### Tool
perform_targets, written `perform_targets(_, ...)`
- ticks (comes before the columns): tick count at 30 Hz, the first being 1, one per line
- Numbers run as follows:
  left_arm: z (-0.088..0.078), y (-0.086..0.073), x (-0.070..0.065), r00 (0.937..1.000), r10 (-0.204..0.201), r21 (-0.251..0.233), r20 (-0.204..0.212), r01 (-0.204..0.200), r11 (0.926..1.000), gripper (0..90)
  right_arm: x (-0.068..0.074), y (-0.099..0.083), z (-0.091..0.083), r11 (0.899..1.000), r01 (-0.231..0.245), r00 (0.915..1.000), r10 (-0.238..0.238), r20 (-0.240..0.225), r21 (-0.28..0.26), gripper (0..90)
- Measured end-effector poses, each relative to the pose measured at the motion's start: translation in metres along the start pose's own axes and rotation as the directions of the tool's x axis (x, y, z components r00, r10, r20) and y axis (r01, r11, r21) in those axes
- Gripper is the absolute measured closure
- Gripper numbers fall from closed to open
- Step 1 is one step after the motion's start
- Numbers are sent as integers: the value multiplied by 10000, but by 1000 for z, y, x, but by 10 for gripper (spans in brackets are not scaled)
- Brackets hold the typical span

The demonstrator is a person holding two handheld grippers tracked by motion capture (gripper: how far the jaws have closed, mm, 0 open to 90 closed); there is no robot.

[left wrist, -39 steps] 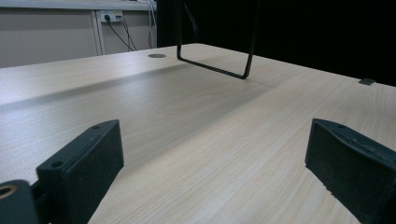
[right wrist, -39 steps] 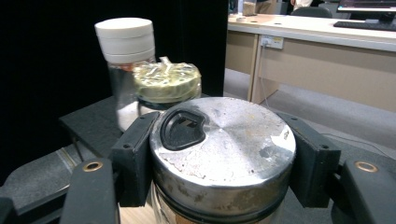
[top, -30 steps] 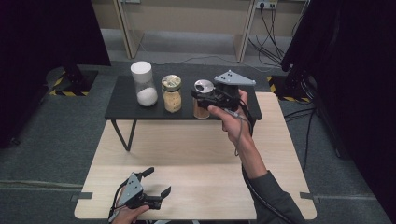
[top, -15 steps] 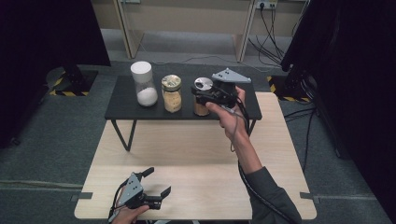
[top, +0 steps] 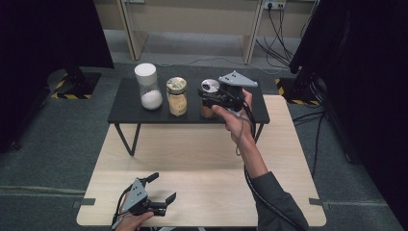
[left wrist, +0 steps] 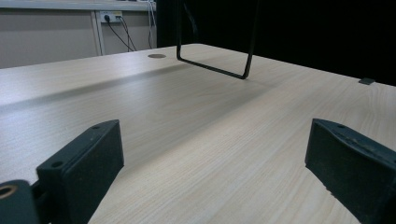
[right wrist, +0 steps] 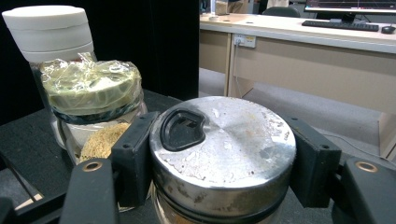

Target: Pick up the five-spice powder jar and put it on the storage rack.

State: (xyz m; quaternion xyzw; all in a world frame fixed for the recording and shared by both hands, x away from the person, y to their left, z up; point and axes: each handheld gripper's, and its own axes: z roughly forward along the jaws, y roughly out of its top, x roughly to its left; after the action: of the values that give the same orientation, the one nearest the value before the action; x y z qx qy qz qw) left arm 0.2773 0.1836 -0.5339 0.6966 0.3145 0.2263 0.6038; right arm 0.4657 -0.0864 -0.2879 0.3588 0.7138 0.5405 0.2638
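Jar point(right wrist: 223, 158) sits clamped between right tool point(right wrist: 219, 154) pads.

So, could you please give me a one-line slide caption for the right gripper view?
Right hand-held gripper shut on the metal-lidded jar, beside the film-covered jar on the black shelf.

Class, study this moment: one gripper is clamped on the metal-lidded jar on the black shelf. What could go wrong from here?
1. The right gripper pinches only the smooth metal lid, so the jar might slip or the lid could loosen.
2. The plastic-wrapped jar stands close beside it; a sideways pull might knock it over.
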Motion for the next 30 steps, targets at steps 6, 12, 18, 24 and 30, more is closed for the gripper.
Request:
perform_targets(6, 0, 0, 0, 10000, 3, 5, 0, -3, 10000, 35, -2, -2, -2, 9996, -245, 9997, 245, -10, -105, 182)
perform_targets(12, 0, 0, 0, 10000, 21, 10, -3, -21, 10000, 35, -3, -5, -6, 9974, -668, 9978, 669, 23, -286, 78)
perform_targets(18, 0, 0, 0, 10000, 8, 7, -4, -8, 10000, 35, -1, -6, -12, 9962, -751, 9971, 754, 59, -448, 29)
perform_targets(24, 0, 0, 0, 10000, 20, 7, -6, -20, 10000, 35, 0, -10, -18, 9947, -838, 9964, 842, 42, -597, 24)
perform_targets(30, 0, 0, 0, 10000, 12, 11, -8, -12, 10000, 35, 0, -14, -22, 9928, -1001, 9950, 1003, 8, -661, 21)
